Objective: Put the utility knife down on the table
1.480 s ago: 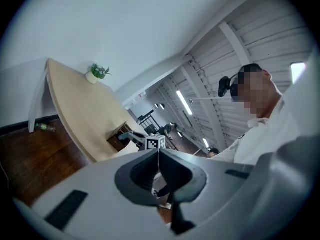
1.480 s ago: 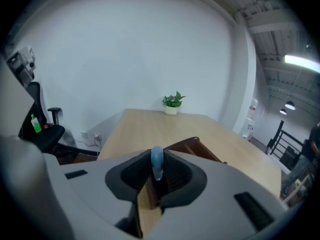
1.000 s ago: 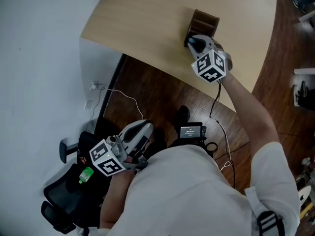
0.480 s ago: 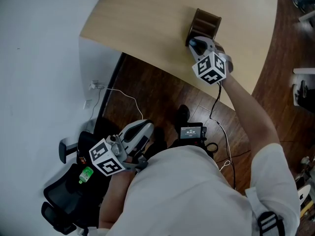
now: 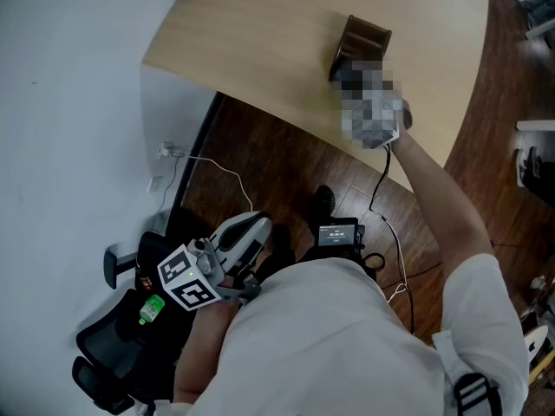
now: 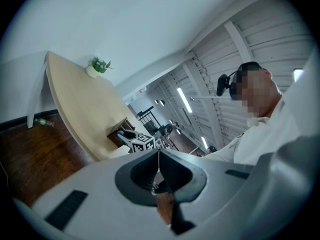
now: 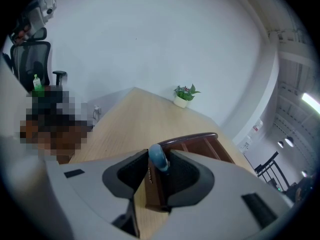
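Observation:
The utility knife (image 7: 159, 158) shows its blue end between the jaws of my right gripper (image 7: 160, 170), just in front of a dark wooden holder (image 7: 200, 146). Those jaws are opening; a gap shows on the knife's right side. In the head view the right gripper (image 5: 354, 81) sits under a mosaic patch at the near side of the holder (image 5: 362, 40) on the pale wooden table (image 5: 260, 24), and the knife is hidden there. My left gripper (image 5: 251, 230) hangs low by the person's body over the floor, jaws (image 6: 159, 156) shut on nothing.
A small potted plant (image 7: 184, 95) stands at the table's far end. A black office chair (image 5: 113, 354) with a green bottle (image 5: 150, 308) is at the lower left. A small screen device (image 5: 336, 232) and cables lie on the dark wood floor.

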Available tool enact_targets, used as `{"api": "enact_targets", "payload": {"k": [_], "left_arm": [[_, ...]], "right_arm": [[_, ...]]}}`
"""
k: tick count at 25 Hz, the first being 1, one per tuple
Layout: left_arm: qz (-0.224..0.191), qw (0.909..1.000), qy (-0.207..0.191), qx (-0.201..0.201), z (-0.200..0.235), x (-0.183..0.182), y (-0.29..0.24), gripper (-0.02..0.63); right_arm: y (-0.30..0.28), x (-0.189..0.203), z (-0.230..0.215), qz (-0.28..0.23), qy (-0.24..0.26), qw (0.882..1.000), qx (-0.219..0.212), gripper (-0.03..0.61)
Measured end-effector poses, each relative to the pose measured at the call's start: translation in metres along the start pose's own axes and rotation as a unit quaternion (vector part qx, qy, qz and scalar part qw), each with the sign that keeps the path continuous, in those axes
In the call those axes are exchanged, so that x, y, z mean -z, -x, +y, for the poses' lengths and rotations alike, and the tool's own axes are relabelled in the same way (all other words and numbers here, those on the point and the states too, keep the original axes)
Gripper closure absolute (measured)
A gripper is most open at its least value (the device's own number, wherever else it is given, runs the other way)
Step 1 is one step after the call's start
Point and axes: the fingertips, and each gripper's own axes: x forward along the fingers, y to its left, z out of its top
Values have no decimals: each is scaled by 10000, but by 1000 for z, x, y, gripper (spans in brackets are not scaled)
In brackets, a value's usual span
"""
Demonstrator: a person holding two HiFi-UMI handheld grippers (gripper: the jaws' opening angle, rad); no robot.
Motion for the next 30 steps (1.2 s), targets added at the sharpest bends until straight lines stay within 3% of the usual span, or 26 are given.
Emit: {"api": "enact_targets", "payload": {"k": [14,30], "left_arm": [[63,9997,23,246,1,4,0,611],[236,9963,-83,825,-24,33,36,611]], "right_arm": [[21,-2,2,-33,-143,9997,206,465],[102,-1,56,176,-586,9977,278,466]]}}
